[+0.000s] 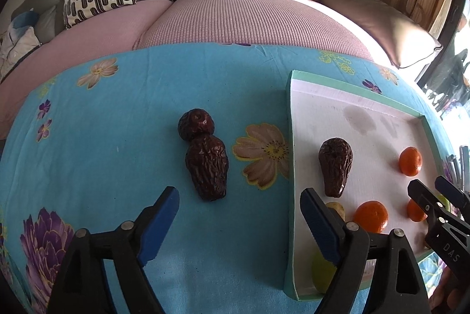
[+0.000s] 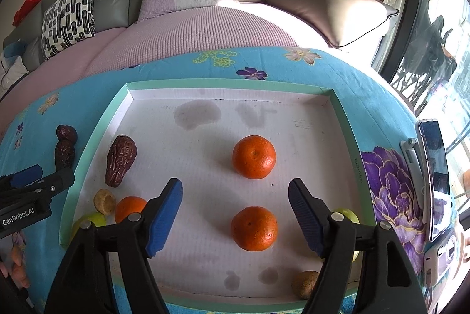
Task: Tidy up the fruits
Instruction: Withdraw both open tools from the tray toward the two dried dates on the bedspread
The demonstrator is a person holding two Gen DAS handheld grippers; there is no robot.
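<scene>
Turquoise flowered cloth covers the table, and on it, left of the shallow white tray with a mint-green rim, lie two wrinkled dark-brown dried dates, touching end to end. The left gripper hangs above the cloth with its blue-padded jaws spread wide and nothing between them; the nearer date lies just ahead of its left finger, while its right finger reaches over the tray's left rim. Inside the tray, a third wrinkled brown date rests near the left wall. The right gripper is released too, jaws wide above the tray floor, with one round orange tangerine lying between the fingers, untouched. A second tangerine sits farther ahead, and a third lies near the left corner beside a small tan fruit and a yellow-green fruit.
</scene>
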